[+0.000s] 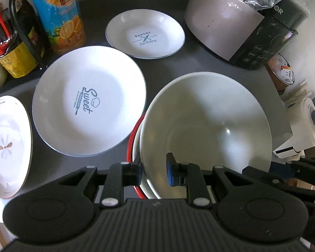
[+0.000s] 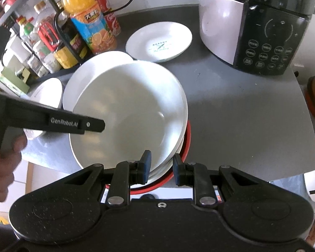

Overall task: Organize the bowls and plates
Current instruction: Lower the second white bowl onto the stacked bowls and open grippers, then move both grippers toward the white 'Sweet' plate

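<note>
A large white bowl [image 1: 205, 124] sits nested in a second white bowl and a red-rimmed bowl [image 1: 132, 145]. My left gripper [image 1: 154, 169] straddles the near left rim of the white bowl, jaws apart by the rim's width, seemingly gripping it. My right gripper [image 2: 161, 169] straddles the stack's near right rim [image 2: 163, 163] the same way. The white bowl also shows in the right wrist view [image 2: 132, 113]. A "Sweet" plate [image 1: 88, 113], a "Bakery" plate stack [image 1: 145, 33] and a flower-print plate [image 1: 6, 145] lie on the dark table.
A rice cooker [image 2: 258, 27] stands at the back right. An orange juice bottle [image 1: 59, 14] and a rack of condiment bottles [image 2: 42, 48] stand at the back left. The table's bare grey part [image 2: 241, 126] is to the right of the bowls.
</note>
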`<state>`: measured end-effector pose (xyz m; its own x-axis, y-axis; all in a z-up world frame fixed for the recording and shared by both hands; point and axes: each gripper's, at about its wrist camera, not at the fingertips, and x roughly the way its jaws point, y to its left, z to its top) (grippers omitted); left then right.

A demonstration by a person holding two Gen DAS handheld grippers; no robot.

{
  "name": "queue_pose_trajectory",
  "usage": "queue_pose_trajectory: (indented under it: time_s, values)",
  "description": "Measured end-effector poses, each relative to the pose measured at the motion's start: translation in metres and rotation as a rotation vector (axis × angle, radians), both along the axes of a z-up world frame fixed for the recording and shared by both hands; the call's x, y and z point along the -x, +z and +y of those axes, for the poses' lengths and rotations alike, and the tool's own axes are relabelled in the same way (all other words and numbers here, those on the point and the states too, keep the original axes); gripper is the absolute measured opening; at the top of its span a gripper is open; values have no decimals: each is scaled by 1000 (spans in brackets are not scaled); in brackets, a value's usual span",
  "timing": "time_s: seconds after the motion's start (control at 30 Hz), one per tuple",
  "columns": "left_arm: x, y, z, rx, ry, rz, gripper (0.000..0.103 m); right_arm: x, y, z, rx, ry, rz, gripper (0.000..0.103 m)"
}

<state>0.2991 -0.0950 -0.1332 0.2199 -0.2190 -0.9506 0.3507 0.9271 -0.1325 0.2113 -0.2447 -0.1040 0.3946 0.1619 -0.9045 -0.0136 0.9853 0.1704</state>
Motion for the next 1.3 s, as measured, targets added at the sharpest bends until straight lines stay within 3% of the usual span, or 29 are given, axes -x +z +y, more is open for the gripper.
queue_pose_trajectory:
  time_s: [0.57,0.7,0.83,0.87,0.93,1.03,1.3]
  values:
    - [2,2,16,-39,25,-19,23,-1,-10,1,-3,8,12,22]
    - [3,0,17,-41,27,-33,22,0,-8,-2,-15,-5,15,35]
    - [3,-2,20,-37,50,-30,22,5,2,-12,-20,-19,-8,35]
    - [3,-2,20,-40,53,-34,22,7,5,-15,-22,-26,-22,34]
    - [3,-1,20,-45,61,-40,21,9,9,-20,-13,-36,-53,17]
    - [1,-1,21,-50,74,-50,21,7,7,-26,-24,-30,-65,5]
    - [0,1,19,-59,123,-47,21,5,1,-33,-70,-5,-43,1]
